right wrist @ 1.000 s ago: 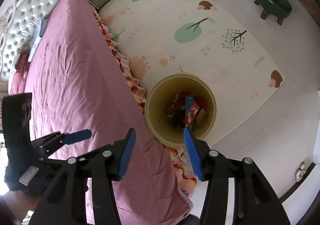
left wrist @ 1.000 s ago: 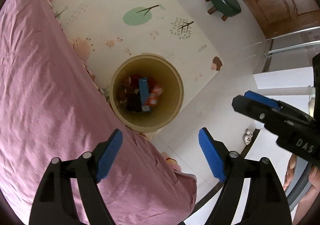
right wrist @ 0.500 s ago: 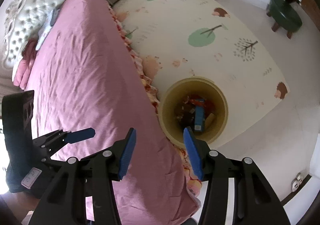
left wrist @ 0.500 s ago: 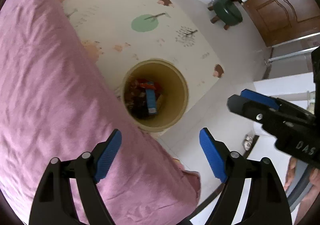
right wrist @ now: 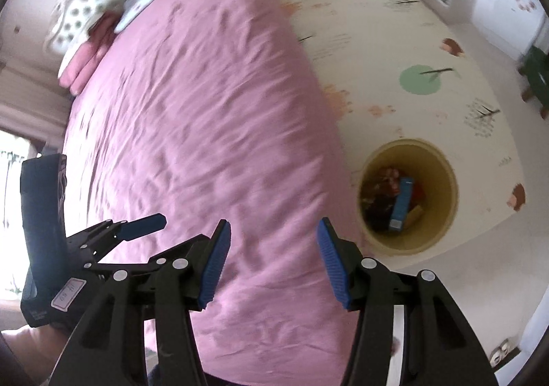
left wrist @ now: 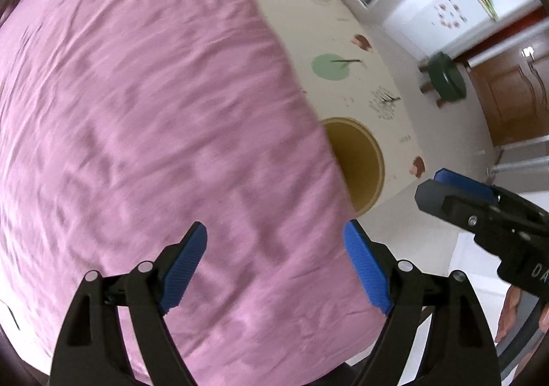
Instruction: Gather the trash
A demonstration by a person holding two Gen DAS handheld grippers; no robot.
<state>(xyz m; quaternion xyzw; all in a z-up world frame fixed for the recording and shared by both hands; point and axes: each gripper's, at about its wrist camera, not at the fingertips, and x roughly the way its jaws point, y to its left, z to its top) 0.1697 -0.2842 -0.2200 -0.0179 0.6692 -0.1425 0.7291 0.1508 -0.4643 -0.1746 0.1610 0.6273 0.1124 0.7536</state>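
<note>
Both grippers have swung away from the bin and now hang over the wide pink bedspread point(left wrist: 144, 118), which fills far more of each view than a second ago. Round yellow trash bin point(right wrist: 408, 195) sits on the cream patterned floor mat point(right wrist: 394, 53) at centre right of the right wrist view, right against the bed's edge, with a blue box point(right wrist: 402, 204) and dark wrappers inside. Left wrist view catches only half its rim point(left wrist: 369, 159) behind the bedspread. Left gripper point(left wrist: 279, 269), bottom centre, has just been opening: jaws wide, nothing between them. Right gripper point(right wrist: 271, 262) stands about half open, holding nothing. Dark green stool point(left wrist: 446, 77) sits at the upper right.
</note>
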